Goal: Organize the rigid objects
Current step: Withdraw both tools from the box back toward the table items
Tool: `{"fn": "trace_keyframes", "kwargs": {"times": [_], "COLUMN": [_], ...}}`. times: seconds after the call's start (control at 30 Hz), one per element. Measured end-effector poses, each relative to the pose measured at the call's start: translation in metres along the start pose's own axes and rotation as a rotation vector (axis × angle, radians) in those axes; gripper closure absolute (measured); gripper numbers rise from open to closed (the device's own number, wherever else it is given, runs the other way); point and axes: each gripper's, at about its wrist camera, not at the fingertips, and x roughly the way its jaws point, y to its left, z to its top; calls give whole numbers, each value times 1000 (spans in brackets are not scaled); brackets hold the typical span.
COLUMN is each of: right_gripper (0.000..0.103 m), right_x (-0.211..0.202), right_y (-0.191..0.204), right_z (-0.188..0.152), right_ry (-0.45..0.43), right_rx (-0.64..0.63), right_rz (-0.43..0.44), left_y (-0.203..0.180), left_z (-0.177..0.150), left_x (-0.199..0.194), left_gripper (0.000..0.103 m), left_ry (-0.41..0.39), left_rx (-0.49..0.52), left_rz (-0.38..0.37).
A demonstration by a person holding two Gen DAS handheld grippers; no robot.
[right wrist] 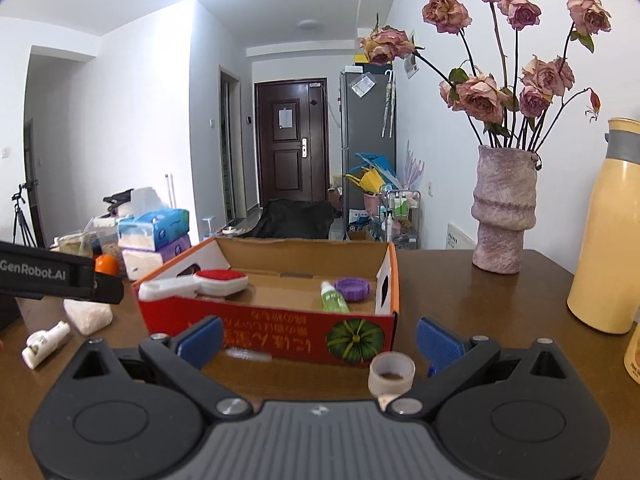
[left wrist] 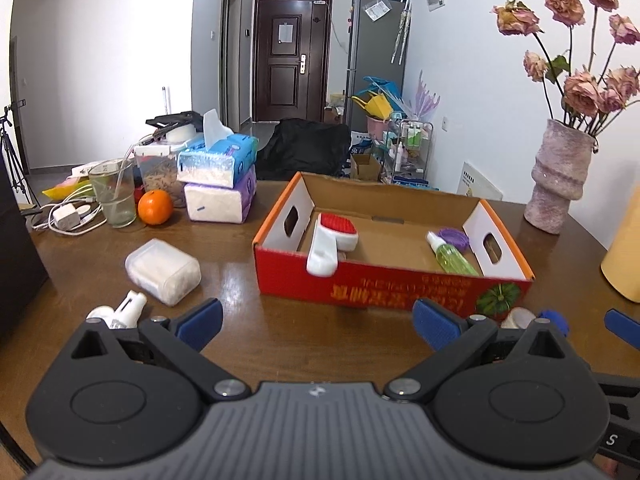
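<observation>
A red cardboard box stands open on the brown table. Inside lie a white brush with a red head, a green spray bottle and a purple lid. A clear plastic case and a small white tube lie left of the box. A small translucent cap stands in front of the box. My left gripper and right gripper are both open and empty, just in front of the box.
A pink vase of dried roses and a yellow flask stand at the right. Tissue packs, a glass, an orange and charger cables crowd the far left.
</observation>
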Motion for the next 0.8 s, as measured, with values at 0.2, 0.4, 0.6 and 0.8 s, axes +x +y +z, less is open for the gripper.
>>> {"fn": "trace_keyframes", "kwargs": {"times": [0.2,0.4,0.6,0.8], "right_gripper": [0,0,0,0], "right_x": [-18,-37,-51,-59], "right_y": [3,6,6,7], "right_z": [-14,-24,-31,-36], "right_ry": [18,23,29,37], "right_rx": [-10,-22,-28,-38], "right_rz": [6,6,2,-5], "left_y": [2,7,12,19], "left_z": [-16,-30,-39,-44], "left_x": [-19,-38,-49,-57], "left_gripper": [0,0,0,0], "left_ry": [7,5,8,5], "left_rx": [3,-2,-2,-6], "left_rz": [1,3,10,17]}}
